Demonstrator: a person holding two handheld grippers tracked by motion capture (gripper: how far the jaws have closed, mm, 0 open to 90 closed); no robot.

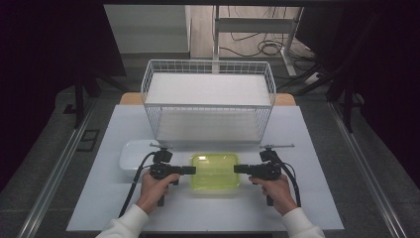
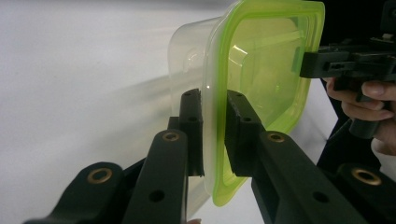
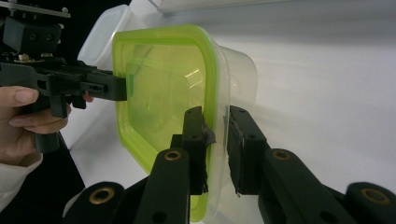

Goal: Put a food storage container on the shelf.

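A clear plastic container with a lime-green lid (image 1: 215,171) sits on the white table between my two grippers. My left gripper (image 1: 194,170) comes in from the left. In its own view, the left gripper (image 2: 215,130) has its jaws closed on the lid's rim (image 2: 215,107). From the right, my right gripper (image 1: 236,169) meets the opposite side. In the right gripper view, the right gripper (image 3: 216,144) pinches the rim (image 3: 215,84) in the same way. Each gripper view also shows the other gripper's tip at the far rim, the right gripper (image 2: 308,65) and the left gripper (image 3: 122,88).
A white lidded container (image 1: 133,156) lies just left of my left gripper, and it shows again as the white container (image 3: 105,32). A large white wire basket (image 1: 208,105) with a white liner stands behind. The white table (image 1: 307,198) has bare room at the front and right.
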